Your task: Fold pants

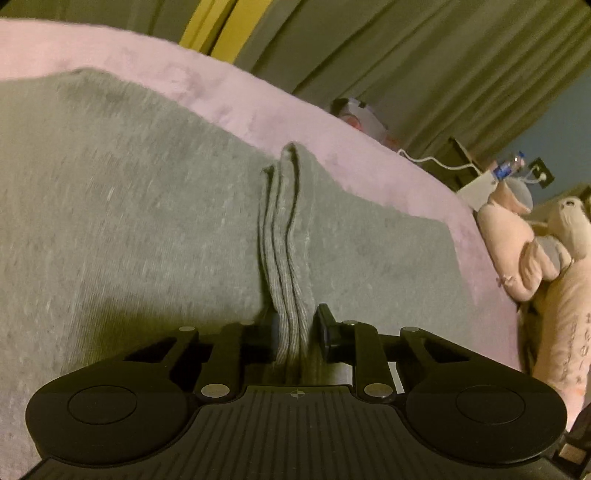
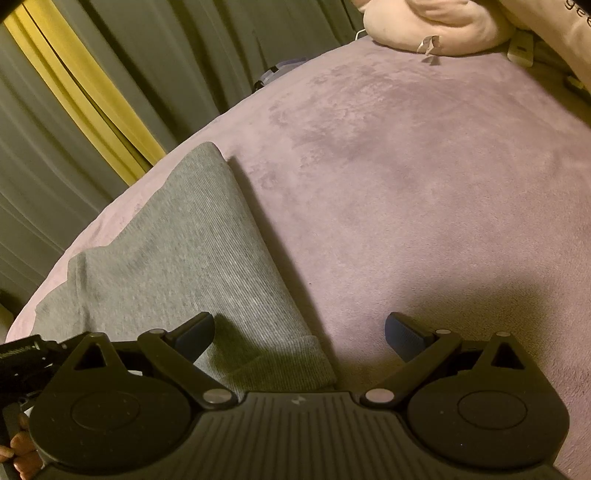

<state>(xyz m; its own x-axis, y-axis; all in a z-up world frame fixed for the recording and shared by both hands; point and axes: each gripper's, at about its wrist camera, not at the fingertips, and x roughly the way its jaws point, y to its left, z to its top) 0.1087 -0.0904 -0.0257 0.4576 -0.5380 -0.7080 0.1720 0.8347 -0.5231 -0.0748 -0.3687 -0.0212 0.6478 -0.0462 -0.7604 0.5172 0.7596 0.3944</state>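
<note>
**Left gripper pinches the pants' layered edge; right gripper hangs spread over the cuff**

The left gripper is closed on a stack of ribbed edges of the grey pants; several layers rise in a narrow ridge between its fingers and run away from the camera. Only the left wrist view shows this pinch. To either side of the ridge the pants spread flat over the pink blanket, covering most of the near surface, with a strip of bare blanket beyond the far edge of the cloth.

The right gripper has its fingers spread wide and holds nothing. Its left fingertip sits over the grey cloth and its right one over bare blanket; whether either touches the surface is hard to tell from this angle. Only this view shows a pant leg ending in a ribbed cuff just ahead of the gripper body, with the leg's straight edge running diagonally away to the upper left.

Right of that edge the blanket lies bare out to the plush toy at the far side. The left wrist view shows the toy too, just past the blanket's right edge, with a white cable behind it. Grey curtains with a yellow strip stand close behind the bed's left edge.
</note>
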